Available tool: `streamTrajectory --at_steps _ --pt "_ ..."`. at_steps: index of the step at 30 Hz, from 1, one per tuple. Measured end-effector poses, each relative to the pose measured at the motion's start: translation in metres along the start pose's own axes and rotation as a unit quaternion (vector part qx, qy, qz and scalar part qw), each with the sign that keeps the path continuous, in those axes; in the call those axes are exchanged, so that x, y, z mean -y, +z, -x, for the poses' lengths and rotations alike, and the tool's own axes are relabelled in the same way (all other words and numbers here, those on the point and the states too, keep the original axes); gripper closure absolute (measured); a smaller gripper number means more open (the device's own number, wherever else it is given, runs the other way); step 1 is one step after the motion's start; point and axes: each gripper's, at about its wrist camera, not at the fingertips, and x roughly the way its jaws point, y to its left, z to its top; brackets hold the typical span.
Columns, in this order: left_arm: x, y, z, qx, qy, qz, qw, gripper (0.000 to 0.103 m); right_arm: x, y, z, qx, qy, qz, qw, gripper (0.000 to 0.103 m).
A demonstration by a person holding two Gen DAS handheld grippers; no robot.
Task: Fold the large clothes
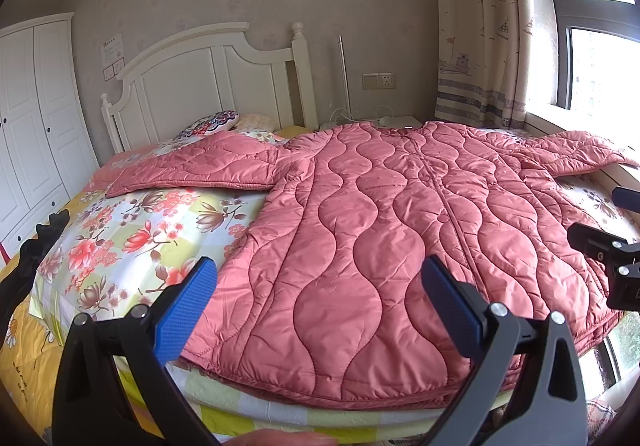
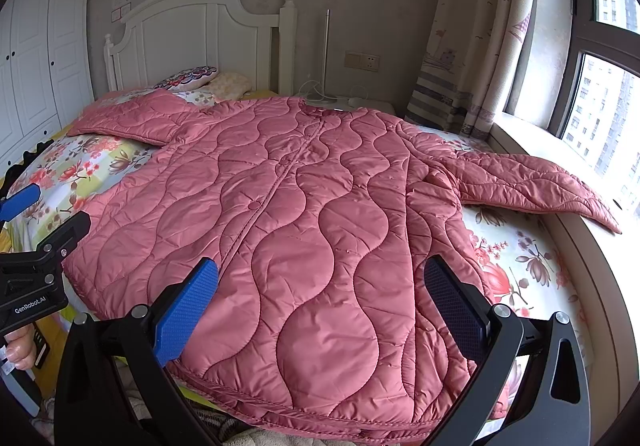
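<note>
Where the near hem of the pink quilted coat (image 1: 360,246) drops over the bed's edge, the black gripper frames cut it off. The coat lies flat, front up, on the floral sheet (image 1: 132,234), sleeves spread toward the headboard (image 1: 208,74) and the window sill (image 2: 532,142). The left gripper (image 1: 320,298) and right gripper (image 2: 320,302) both hover above the hem, fingers spread wide, gripping nothing. Curtains (image 2: 472,46) hang beside the coat's collar end.

Pink quilted coat (image 2: 304,214) lies flat, front up, sleeves spread wide across bed
</note>
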Motion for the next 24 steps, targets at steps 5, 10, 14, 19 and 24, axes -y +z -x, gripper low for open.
streamTrajectory --at_steps 5,10,14,19,24 --pt "0.004 -0.007 0.005 -0.001 -0.001 -0.002 1.0 0.002 0.0 0.001 0.0 0.0 0.0 0.0 1.0 0.004" --pt "-0.005 0.008 -0.006 -0.003 -0.001 0.001 1.0 0.002 0.0 0.0 -0.002 -0.001 0.0 0.0 1.0 0.004" --pt "-0.005 0.002 -0.011 -0.009 -0.002 0.001 1.0 0.002 -0.003 -0.003 -0.007 -0.007 0.001 -0.001 1.0 0.004" --pt "-0.005 0.005 -0.027 -0.024 -0.003 -0.001 0.9997 0.002 -0.003 -0.004 -0.016 -0.02 0.004 -0.002 1.0 0.004" --pt "-0.004 0.011 -0.052 -0.046 -0.003 -0.003 0.9989 0.002 0.003 -0.001 -0.033 -0.035 0.004 -0.008 0.999 0.004"
